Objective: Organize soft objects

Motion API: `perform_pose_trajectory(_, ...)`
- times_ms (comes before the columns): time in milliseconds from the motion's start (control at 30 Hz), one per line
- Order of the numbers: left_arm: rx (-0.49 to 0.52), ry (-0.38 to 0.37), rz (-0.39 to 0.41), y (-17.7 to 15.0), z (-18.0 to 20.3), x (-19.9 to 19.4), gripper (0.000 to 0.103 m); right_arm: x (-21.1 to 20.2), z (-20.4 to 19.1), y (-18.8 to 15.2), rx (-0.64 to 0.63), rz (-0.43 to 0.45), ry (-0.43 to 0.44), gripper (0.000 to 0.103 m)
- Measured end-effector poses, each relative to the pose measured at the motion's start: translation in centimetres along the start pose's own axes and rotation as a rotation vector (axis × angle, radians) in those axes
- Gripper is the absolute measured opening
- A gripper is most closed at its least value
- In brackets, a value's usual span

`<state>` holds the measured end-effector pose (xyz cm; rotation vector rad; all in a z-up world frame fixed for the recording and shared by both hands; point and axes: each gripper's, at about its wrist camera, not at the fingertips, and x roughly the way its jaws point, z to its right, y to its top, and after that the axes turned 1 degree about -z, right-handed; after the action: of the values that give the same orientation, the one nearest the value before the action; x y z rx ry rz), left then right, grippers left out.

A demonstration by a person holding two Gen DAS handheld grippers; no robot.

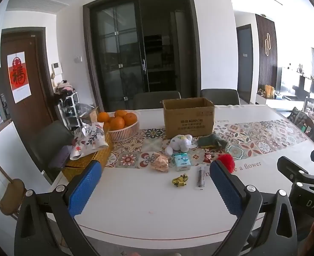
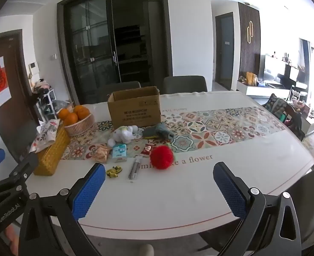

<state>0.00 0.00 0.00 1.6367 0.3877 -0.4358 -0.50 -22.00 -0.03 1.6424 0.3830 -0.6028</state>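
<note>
Both grippers hang above the near edge of the white table [image 2: 178, 194], side by side, each with its blue-padded fingers spread wide and nothing between them: the left gripper [image 1: 154, 188] toward the near left corner, the right gripper [image 2: 159, 188] more central.

The soft things lie mid-table, along the near border of the patterned runner [image 2: 221, 128]. A white plush toy [image 2: 124, 134] rests just in front of the open cardboard box [image 2: 135, 108], with a grey-green plush [image 2: 158, 131] beside it to the right. A red pompom [image 2: 161, 156] sits nearer the front edge, over the printed lettering.

Around them are a small blue tissue pack [image 2: 119, 153], a crinkled pink wrapper [image 2: 100, 152], a small yellow trinket [image 2: 113, 171] and a slim silvery stick (kind unclear) [image 2: 133, 168].

At the left edge stand a basket of oranges [image 1: 123, 125] and a yellow woven box [image 2: 52, 151].
</note>
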Motion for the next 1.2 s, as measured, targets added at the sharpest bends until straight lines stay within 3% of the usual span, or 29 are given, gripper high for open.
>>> perform_pose_trajectory(1200,-0.020,0.000,0.044,0.6,-0.2,-1.4,0.103,-0.9,0.0,0.1,-0.006,0.026,0.013,0.102)
